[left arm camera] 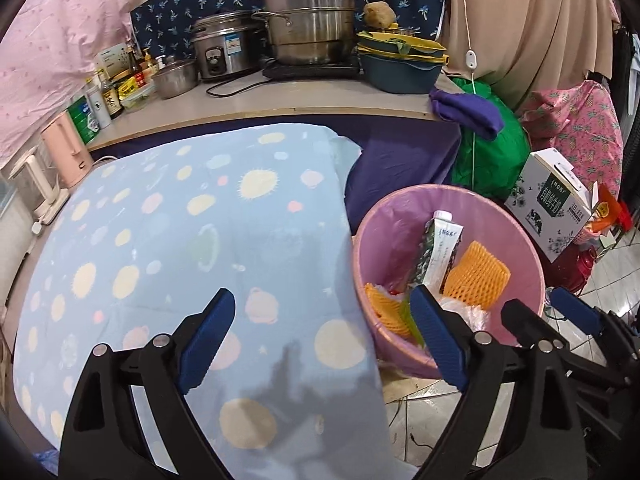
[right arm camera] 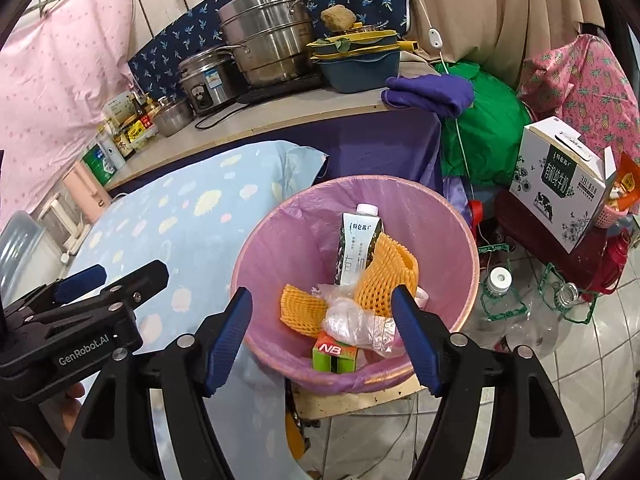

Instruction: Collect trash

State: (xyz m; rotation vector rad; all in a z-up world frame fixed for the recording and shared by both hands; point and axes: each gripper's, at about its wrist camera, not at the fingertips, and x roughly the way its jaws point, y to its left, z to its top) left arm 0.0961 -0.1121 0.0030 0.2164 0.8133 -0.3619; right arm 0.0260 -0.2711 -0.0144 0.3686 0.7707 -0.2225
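Behind, a cluttered surface (left arm camera: 280, 100): steel steamer pot (left arm camera: 308, 12), rice cooker (left arm camera: 226, 46), blue basin (left arm camera: 400, 68) stacked with yellow trays, row of bottles and jars (left arm camera: 116, 92) at the left end. Purple cloth (left arm camera: 468, 114) draped over the right corner, green bag (left arm camera: 496, 152) beside it. White milk box (right arm camera: 560, 188) off to the right on a dark stand, clear plastic bottles (right arm camera: 500, 300) on the tiled floor near the bin. Pale blue blanket (left arm camera: 180, 240) with pastel dots spread over the foreground, its edge just beside the bin.

Pink bin (right arm camera: 452, 232) lined with a purple bag, on the floor right of the blanket. Inside: milk carton (right arm camera: 354, 248) standing tilted against the far wall, orange foam net (right arm camera: 384, 276) leaning beside it, a smaller orange foam piece (right arm camera: 300, 306) to the left, crumpled clear plastic wrap (right arm camera: 356, 324) in the middle, small green and red box (right arm camera: 334, 354) at the near side.

Left gripper (left arm camera: 326, 320) spread wide, blue pads apart, nothing between them; one finger over the blanket, the other over the near rim of the bin. Right gripper (right arm camera: 322, 320) likewise wide apart and empty-handed, poised above the bin's opening, touching none of the trash inside
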